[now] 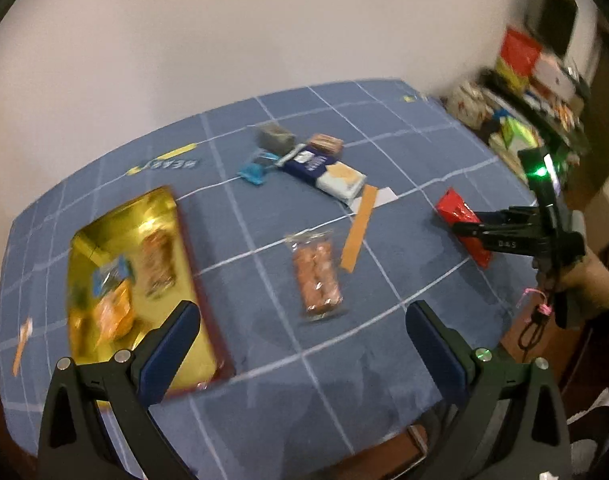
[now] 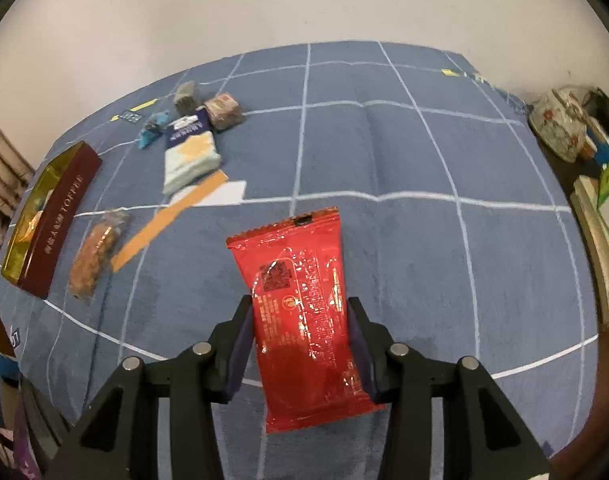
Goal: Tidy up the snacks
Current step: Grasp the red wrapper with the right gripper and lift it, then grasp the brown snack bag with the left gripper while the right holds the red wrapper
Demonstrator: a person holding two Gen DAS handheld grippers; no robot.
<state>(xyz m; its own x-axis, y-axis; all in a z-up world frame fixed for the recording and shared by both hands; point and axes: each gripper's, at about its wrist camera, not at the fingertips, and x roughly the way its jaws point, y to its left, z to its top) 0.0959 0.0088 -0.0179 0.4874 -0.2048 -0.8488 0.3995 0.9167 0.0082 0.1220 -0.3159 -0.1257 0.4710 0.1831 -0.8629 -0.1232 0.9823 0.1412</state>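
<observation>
Right gripper (image 2: 300,344) around red packet (image 2: 300,280)

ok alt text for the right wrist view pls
The right tool grips a red snack packet between its pads, above a blue grid-patterned tablecloth. Farther left lie a clear pack of orange snacks, a blue-and-white packet with small wrapped sweets, and an open maroon toffee box with a gold lining.

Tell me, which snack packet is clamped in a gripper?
The red packet, pinched between the right gripper; the other snacks lie loose on the blue cloth.
</observation>
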